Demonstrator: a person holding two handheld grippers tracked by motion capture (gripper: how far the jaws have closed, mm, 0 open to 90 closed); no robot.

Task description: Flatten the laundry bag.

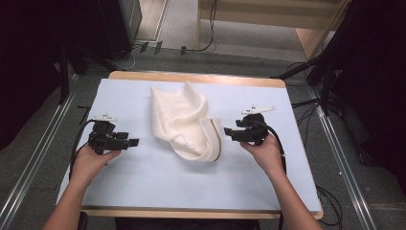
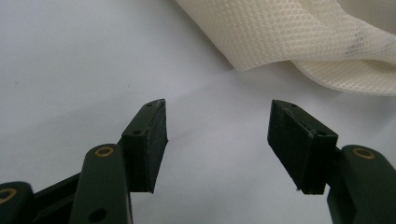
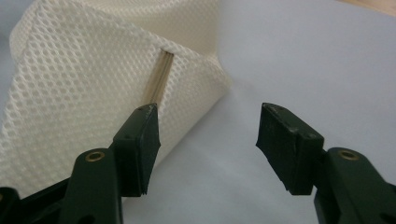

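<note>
Both sets of jaws stand wide and hold nothing. The right gripper (image 3: 208, 142) has the cloth (image 3: 88, 79) just ahead of its left jaw, with bare tabletop (image 3: 299, 60) ahead of the other. The left gripper (image 2: 217, 140) has only tabletop between its jaws, and the cloth's near edge lies farther ahead and to the jaws' right.

The step in hand looks like closing in to take the cloth at two edges. To do it well, the right gripper should slide toward its left until the seamed edge sits between the jaws, low enough that one jaw passes under the fabric, and only then close. The left gripper has more ground to cover. It should advance along the tabletop toward the lowest fold and avoid pinching several layers at once, since the mesh is bunched and a thick bite would drag the whole heap.

From the high view the cloth (image 1: 184, 122) lies crumpled mid-tabletop between the left gripper (image 1: 134, 142) and the right gripper (image 1: 227, 132), the right one nearly at its edge and the left one clearly apart. That view gives the overall layout but not the weave. The right gripper view shows the open mesh and a tan strip in the seam just beyond the left jaw. The left gripper view shows a faint dark mark on the fabric.
</note>
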